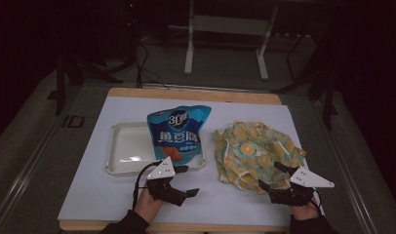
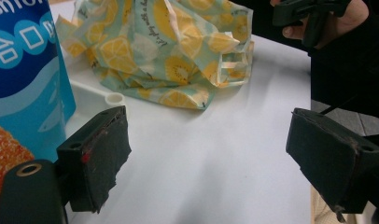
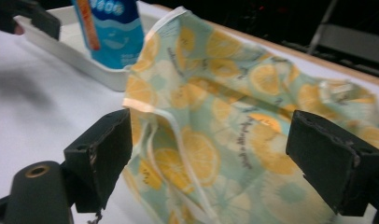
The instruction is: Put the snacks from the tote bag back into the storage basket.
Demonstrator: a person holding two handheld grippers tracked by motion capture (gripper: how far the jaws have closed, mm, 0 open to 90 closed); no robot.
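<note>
A blue snack bag (image 1: 179,134) stands upright in a white tray (image 1: 125,151). To its right a crumpled lemon-print fabric bag (image 1: 254,148) lies on the white mat. My left gripper (image 1: 188,180) sits in front of the tray, open, with nothing between its fingers. In the left gripper view its jaws (image 2: 215,158) frame bare mat, the snack bag (image 2: 24,93) at left and the lemon bag (image 2: 169,51) beyond. My right gripper (image 1: 270,175) is open at the lemon bag's near edge. In the right gripper view (image 3: 218,158) the fabric (image 3: 215,116) lies between the jaws, apart from both pads.
The white mat (image 1: 89,195) covers a wooden table whose edge (image 1: 196,93) shows at the back. The tray's rim (image 3: 75,60) lies just left of the fabric. A metal frame (image 1: 225,29) stands on the floor beyond the table. Bare mat lies between the two grippers.
</note>
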